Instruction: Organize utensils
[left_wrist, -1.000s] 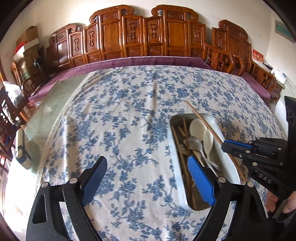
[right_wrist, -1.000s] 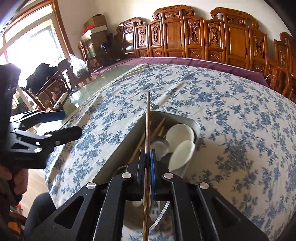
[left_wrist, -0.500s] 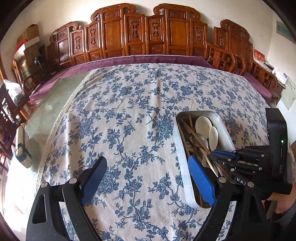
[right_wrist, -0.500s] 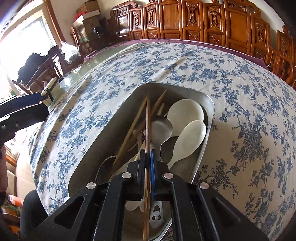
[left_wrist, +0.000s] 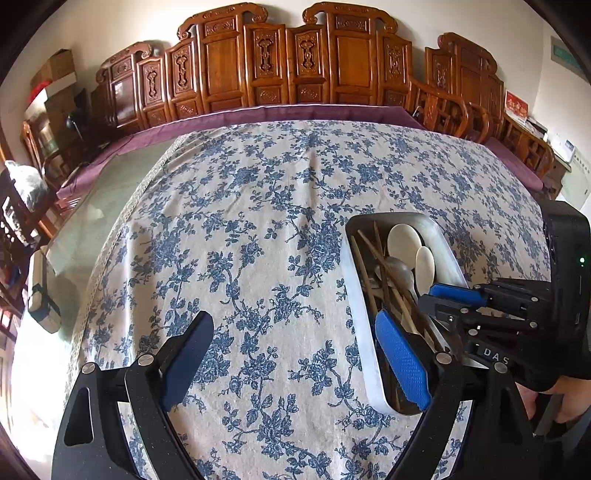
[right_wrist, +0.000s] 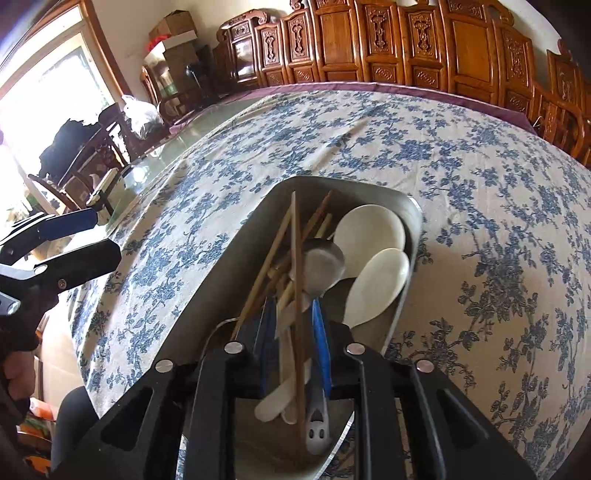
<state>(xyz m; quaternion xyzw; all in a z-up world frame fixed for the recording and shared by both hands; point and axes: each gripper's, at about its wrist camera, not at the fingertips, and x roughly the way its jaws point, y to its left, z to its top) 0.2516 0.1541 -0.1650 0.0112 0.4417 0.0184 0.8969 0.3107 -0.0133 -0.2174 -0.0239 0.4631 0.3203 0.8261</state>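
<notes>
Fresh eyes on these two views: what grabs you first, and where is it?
The grey metal tray on the blue-flowered tablecloth, crammed with wooden chopsticks, two white plastic rice paddles and a steel spoon. Over its near end, the right gripper has its jaws opening around one chopstick, which lies on the pile. The left gripper hangs open and empty over bare cloth beside the tray, with carved wooden chairs along the far side.

Your left wrist view looks steeply down over the floral tablecloth (left_wrist: 258, 221), with the metal tray (left_wrist: 360, 295) at its right. Your right wrist view sits close above that same tray (right_wrist: 236, 266), facing along its length. Both views share the tray, the cloth and the carved wooden chairs (left_wrist: 332, 62).
</notes>
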